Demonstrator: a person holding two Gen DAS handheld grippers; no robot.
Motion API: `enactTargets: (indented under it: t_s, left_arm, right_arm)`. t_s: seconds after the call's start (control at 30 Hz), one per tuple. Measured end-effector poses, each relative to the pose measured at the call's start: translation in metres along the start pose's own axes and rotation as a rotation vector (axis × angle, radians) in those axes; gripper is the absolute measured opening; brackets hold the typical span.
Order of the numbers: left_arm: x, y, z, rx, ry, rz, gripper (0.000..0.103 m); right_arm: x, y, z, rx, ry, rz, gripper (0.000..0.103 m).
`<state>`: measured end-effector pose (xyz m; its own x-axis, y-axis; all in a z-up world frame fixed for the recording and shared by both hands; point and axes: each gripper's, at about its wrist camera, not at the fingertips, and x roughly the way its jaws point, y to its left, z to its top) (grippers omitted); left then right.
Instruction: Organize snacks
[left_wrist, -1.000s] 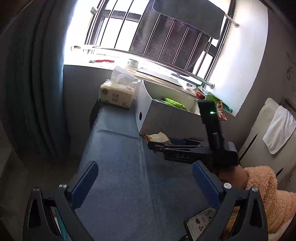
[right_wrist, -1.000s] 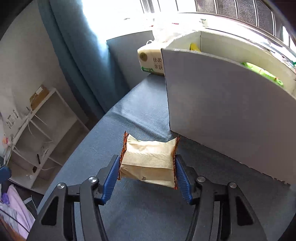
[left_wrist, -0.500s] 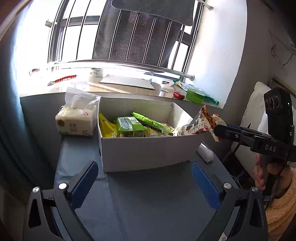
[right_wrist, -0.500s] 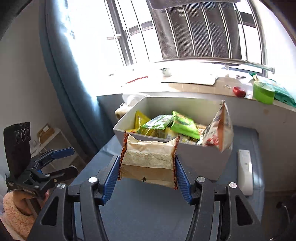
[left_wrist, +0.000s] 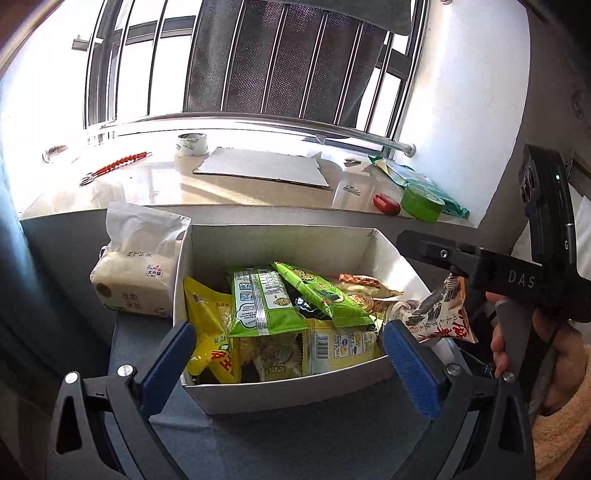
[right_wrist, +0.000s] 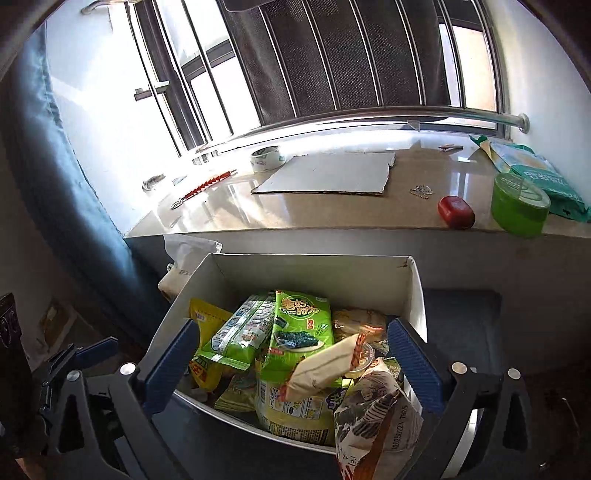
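Sunlit window with bars and a stone sill fills the background in both views, blue curtain on the far left. On the sill, left to right: red-beaded tool, tape roll, flat cardboard sheet, small red case, green round tub, teal pouch.

Below the sill, a tissue pack sits just beside the left wall of the white box, which stands on a blue-grey tabletop. Box holds a yellow bag, green snack packs and more packets piled together.

Left wrist view only: left gripper hangs over the box front, jaws wide apart with nothing between them. It also shows the right gripper from the side at the box's right end, a hand on its handle, and a black-and-red patterned bag at the right rim of the box.

Right wrist view only: the right gripper's jaws are opening, blue pads spread wide, and a beige snack packet sits tilted between them, not touched by either pad, over the pile in the box. The patterned bag blocks the lower right corner of the box there. Left gripper's tip shows at the far left edge.
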<state>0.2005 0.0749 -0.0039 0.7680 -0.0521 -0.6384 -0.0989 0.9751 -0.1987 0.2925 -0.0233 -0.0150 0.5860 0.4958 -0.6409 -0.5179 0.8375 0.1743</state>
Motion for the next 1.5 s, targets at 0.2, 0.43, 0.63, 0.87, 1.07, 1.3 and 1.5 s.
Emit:
enactTargets:
  t_s: [0.2, 0.43, 0.63, 0.87, 1.07, 1.3, 1.5]
  left_arm:
    - [-0.018, -0.005, -0.002, 0.027, -0.030, 0.018, 0.103]
    - [-0.074, -0.021, -0.014, 0.058, -0.125, 0.027, 0.103]
    - [-0.124, -0.044, -0.036, 0.086, -0.199, 0.093, 0.103]
    - [-0.157, -0.057, -0.073, 0.025, -0.166, 0.017, 0.103]
    - [-0.160, -0.068, -0.099, 0.023, -0.120, -0.034, 0.103]
    - [-0.160, -0.075, -0.106, 0.040, -0.115, -0.014, 0.103]
    - [-0.159, -0.072, -0.106, 0.034, -0.101, -0.008, 0.103]
  right_arm:
    - [-0.027, -0.001, -0.006, -0.003, -0.056, 0.012, 0.103]
    - [-0.095, 0.017, -0.028, -0.072, -0.168, 0.026, 0.103]
    - [-0.143, 0.034, -0.070, -0.135, -0.212, -0.016, 0.103]
    - [-0.164, 0.038, -0.121, -0.090, -0.119, -0.013, 0.103]
    - [-0.176, 0.041, -0.154, -0.067, -0.092, 0.018, 0.103]
    - [-0.181, 0.040, -0.162, -0.057, -0.079, 0.022, 0.103]
    - [-0.185, 0.041, -0.160, -0.063, -0.090, 0.020, 0.103]
